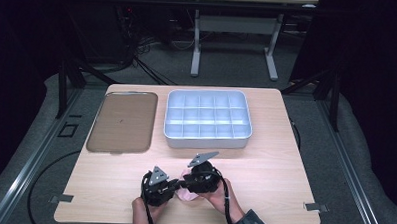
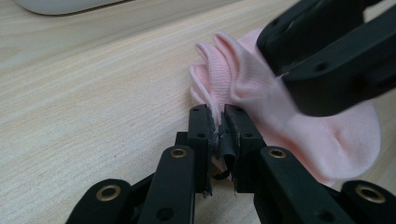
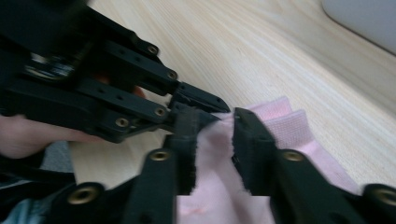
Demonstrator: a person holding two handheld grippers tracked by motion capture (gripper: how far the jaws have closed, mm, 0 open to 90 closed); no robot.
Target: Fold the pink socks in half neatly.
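A pink sock (image 1: 187, 195) lies on the wooden table (image 1: 264, 169) near its front edge, between my two grippers. In the left gripper view, my left gripper (image 2: 218, 122) is shut on a fold at the sock's (image 2: 327, 135) near edge, where the ribbed cuff bunches up. My right gripper (image 2: 278, 74) comes in from the upper right and pinches a raised flap of the same sock. In the right gripper view, my right gripper (image 3: 215, 123) has pink fabric (image 3: 289, 126) filling the narrow gap between its jaws, and the left gripper (image 3: 210, 106) meets it tip to tip.
A white box (image 1: 208, 119) divided into several compartments stands at the back centre of the table. A flat brown tray (image 1: 122, 122) lies to its left. Both hands hold the grippers (image 1: 171, 187) (image 1: 185, 183) at the front edge. Dark floor and cables surround the table.
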